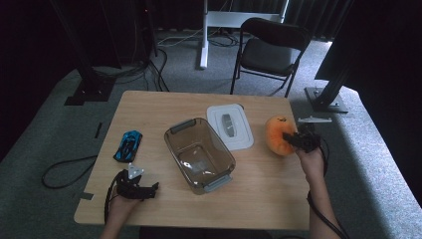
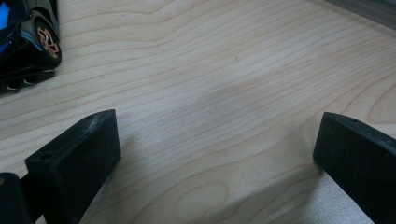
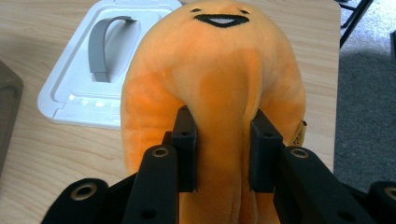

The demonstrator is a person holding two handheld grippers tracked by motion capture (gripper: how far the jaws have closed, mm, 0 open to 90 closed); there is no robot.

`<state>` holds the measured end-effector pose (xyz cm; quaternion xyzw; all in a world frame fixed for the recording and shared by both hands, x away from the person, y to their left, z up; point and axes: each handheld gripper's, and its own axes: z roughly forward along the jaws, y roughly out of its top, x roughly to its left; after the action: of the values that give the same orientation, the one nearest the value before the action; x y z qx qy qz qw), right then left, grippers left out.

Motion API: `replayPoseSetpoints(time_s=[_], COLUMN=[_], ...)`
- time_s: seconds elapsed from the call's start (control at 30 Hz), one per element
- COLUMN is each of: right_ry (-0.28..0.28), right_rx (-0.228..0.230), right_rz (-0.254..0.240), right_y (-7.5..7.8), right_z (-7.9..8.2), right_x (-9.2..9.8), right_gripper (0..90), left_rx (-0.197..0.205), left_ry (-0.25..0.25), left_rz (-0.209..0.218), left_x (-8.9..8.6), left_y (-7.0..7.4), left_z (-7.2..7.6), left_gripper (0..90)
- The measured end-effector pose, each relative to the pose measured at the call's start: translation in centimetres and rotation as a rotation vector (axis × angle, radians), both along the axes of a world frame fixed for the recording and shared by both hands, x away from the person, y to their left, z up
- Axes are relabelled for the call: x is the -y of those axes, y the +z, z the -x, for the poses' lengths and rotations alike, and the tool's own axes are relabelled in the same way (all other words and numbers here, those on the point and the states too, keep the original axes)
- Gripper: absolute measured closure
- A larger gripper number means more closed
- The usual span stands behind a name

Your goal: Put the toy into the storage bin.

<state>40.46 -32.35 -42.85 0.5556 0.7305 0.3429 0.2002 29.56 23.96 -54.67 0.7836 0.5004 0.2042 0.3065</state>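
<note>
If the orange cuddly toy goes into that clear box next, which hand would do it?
Probably the right: the right gripper is shut on the orange plush toy, beside the open box. The left gripper is open over bare table near the toy car.

A light wooden table (image 1: 149,107) stands on grey carpet. On it lie a blue toy car (image 1: 128,145), a clear tub (image 1: 199,154), a white lid (image 1: 229,126) and an orange plush (image 1: 278,135)

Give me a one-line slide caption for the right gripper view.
Right claw pinches a fold of the orange plush toy with a stitched smile, beside the white plastic lid with a grey handle on the wooden table.
</note>
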Motion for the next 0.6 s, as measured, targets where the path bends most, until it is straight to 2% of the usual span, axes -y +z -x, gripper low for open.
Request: replayPoseSetpoints(time_s=[0.2, 0.37, 0.6], right_ry=[0.024, 0.038, 0.092], right_rx=[0.008, 0.019, 0.052], right_rz=[-0.018, -0.015, -0.008], right_y=[0.6, 1.1, 2.7], right_z=[0.0, 0.1, 0.3], right_x=[-0.4, -0.9, -2.5], right_gripper=[69.2, 69.2, 69.2], left_rx=[0.0, 0.0, 0.0], left_ry=[0.0, 0.0, 0.0], left_rz=[0.0, 0.0, 0.0], left_x=[0.0, 0.0, 0.0], left_y=[0.0, 0.0, 0.0], left_z=[0.0, 0.0, 0.0], left_gripper=[1.1, 1.1, 1.1])
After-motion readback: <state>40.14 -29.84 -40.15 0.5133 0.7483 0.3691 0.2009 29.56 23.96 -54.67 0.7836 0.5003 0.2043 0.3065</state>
